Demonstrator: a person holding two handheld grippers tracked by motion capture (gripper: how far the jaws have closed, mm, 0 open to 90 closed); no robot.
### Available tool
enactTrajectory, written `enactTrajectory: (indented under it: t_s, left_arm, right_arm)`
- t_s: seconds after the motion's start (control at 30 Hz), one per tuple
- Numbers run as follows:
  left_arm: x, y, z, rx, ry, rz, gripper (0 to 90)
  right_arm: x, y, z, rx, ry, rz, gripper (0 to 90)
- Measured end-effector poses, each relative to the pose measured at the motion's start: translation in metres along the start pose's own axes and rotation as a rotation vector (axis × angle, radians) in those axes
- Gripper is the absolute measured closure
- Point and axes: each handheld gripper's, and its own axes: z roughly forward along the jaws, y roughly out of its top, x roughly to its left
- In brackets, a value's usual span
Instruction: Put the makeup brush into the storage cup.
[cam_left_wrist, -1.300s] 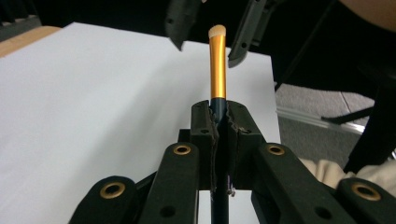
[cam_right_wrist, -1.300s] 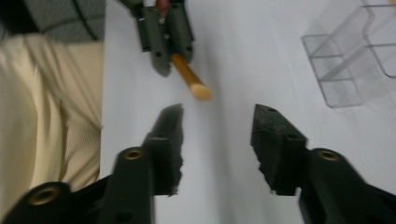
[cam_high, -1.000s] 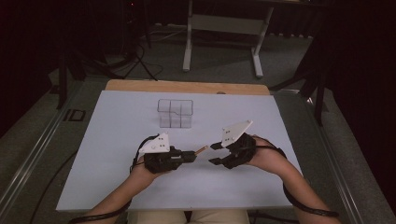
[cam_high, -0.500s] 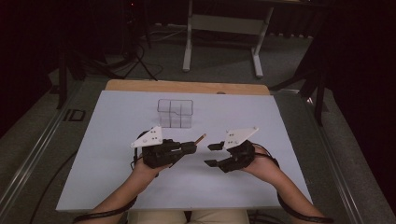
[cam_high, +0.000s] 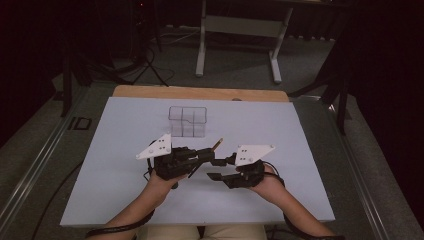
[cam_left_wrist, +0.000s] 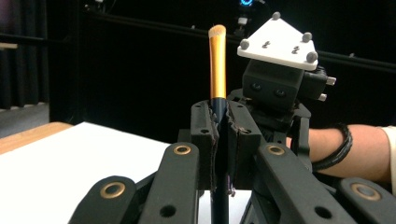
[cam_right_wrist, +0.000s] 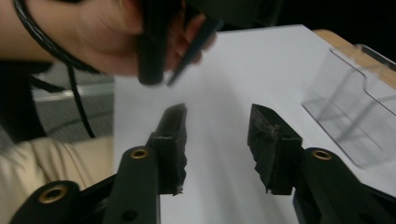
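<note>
1. While clamped tight on the brush (cam_left_wrist: 217, 65), low on its dark handle: left tongs (cam_left_wrist: 219, 116) leaving the gold ferrule and bristle tip standing well clear above. Held over the bench (cam_high: 300, 150), near the person's side, well short of the clear organiser (cam_high: 187, 121).
2. Right tongs (cam_right_wrist: 217, 126) apart, jaws just now closing, nothing between the pads. Hovering just beside the left pair in the high view (cam_high: 217, 169).
3. First risk: closing on air. Could snap shut short of the handle if brought together before the brush sits between the pads.
4. Second risk: a tug-of-war. Grabbing the handle while the left pair stays locked could twist or lever the brush out of line.
5. Third risk: a drop. Letting go on the left before a firm pinch on the right likely sends the brush down onto the bench, maybe rolling.
6. Fourth risk: a clash of the two pairs, so close together, knocking the grip loose.
7. Also worth watching: bristles. Pinching too high could crush the tip.
8. Farther off: thin-walled organiser, probably easy to nudge or tip with a clumsy approach.
</note>
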Motion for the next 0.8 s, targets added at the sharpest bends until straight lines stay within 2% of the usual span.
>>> enactTrajectory:
  t_s: [0.07,0.1,0.2,0.33,0.53,0.57,0.6,0.67,0.7,0.73,0.77,0.8]
  left_arm:
    - [-0.001,0.0,0.001,0.003,0.0,0.01,84.0]
    - [-0.001,-0.001,0.001,0.013,-0.001,0.001,84.0]
    - [-0.001,-0.002,0.001,0.026,0.013,0.01,84.0]
    - [0.001,-0.002,-0.005,0.011,0.022,-0.001,83.9]
    - [0.0,-0.001,-0.006,0.0,0.032,0.01,83.9]
    - [0.0,-0.003,-0.005,-0.007,0.054,0.005,83.9]
    - [0.0,-0.003,-0.005,-0.007,0.054,0.005,83.9]
    - [-0.002,-0.004,-0.005,-0.013,0.095,0.033,84.0]
    - [-0.004,-0.005,-0.006,-0.038,0.138,0.035,83.9]
    - [-0.004,-0.005,-0.006,-0.038,0.138,0.035,83.9]
    - [-0.007,-0.005,-0.006,-0.051,0.2,0.054,84.0]
    - [-0.007,-0.005,-0.006,-0.051,0.2,0.054,83.9]
  right_arm:
    - [0.001,0.002,0.002,-0.009,0.01,0.002,57.4]
    - [0.003,0.002,0.002,-0.025,0.016,0.0,57.4]
    - [0.003,0.002,0.004,-0.012,0.013,-0.013,57.3]
    - [0.003,0.0,0.004,-0.006,0.016,-0.007,57.2]
    - [0.003,0.001,0.004,-0.057,0.003,0.017,56.7]
    - [0.003,0.001,0.006,-0.081,0.0,0.031,55.6]
    - [0.003,0.001,0.006,-0.081,0.0,0.031,55.6]
    - [0.003,0.001,0.009,-0.098,-0.008,0.047,54.9]
    - [0.002,0.002,0.011,-0.115,-0.025,0.064,54.2]
    - [0.002,0.002,0.011,-0.115,-0.025,0.064,54.2]
    - [0.001,0.002,0.012,-0.151,-0.04,0.094,53.8]
    - [0.001,0.002,0.012,-0.151,-0.04,0.094,53.8]
